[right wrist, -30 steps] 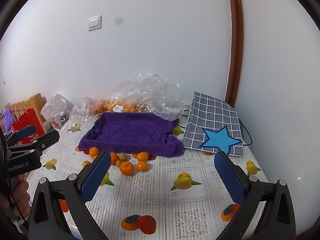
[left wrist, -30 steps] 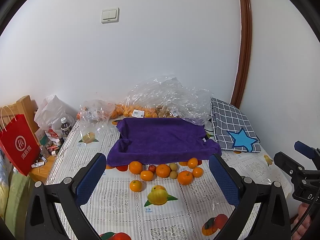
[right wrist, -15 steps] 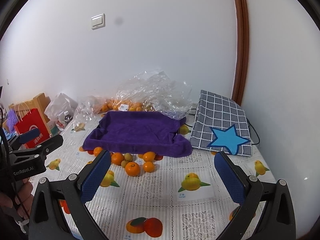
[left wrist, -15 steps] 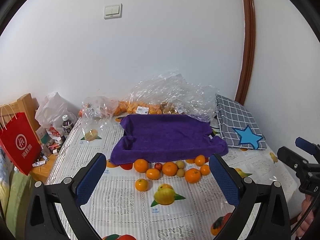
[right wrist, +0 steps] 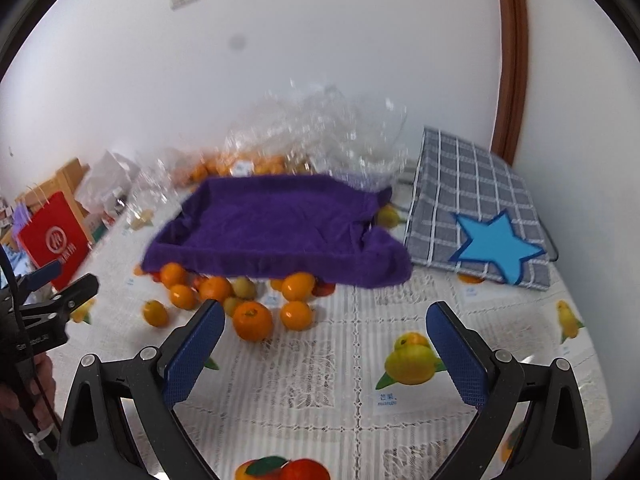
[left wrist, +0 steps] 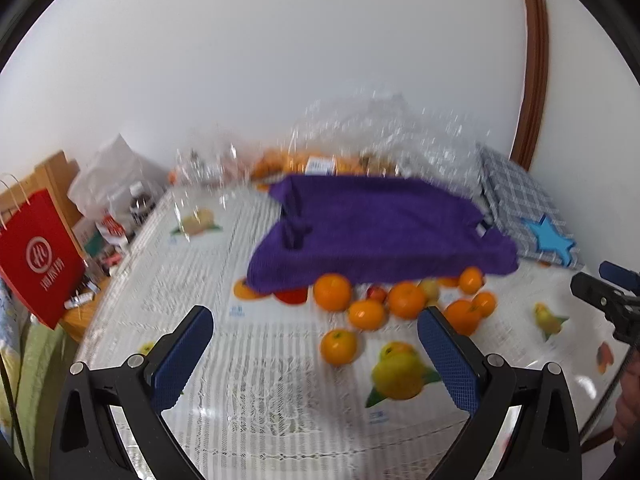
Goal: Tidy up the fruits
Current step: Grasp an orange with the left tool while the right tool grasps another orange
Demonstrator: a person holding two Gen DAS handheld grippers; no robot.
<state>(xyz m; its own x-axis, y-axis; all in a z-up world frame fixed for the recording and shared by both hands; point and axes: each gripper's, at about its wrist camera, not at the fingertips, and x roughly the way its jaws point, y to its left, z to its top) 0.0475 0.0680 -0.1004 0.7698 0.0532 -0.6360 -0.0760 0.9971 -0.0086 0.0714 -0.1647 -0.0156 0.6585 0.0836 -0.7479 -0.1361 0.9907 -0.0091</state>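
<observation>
Several oranges (left wrist: 338, 346) and smaller fruits lie loose on the printed tablecloth in front of a tray draped in a purple towel (left wrist: 380, 228). In the right wrist view the same oranges (right wrist: 253, 320) sit left of centre below the purple towel (right wrist: 276, 224). My left gripper (left wrist: 316, 354) is open and empty above the cloth, short of the nearest orange. My right gripper (right wrist: 326, 350) is open and empty, just right of the front oranges. Both views are motion blurred.
A clear plastic bag with more oranges (left wrist: 360, 148) lies behind the towel by the wall. A grey checked cushion with a blue star (right wrist: 480, 216) lies at the right. A red paper bag (left wrist: 36, 256) and clutter stand at the left table edge.
Both grippers have moved forward and lower toward the loose fruit, which now looks larger and nearer. Both stay open and empty.
</observation>
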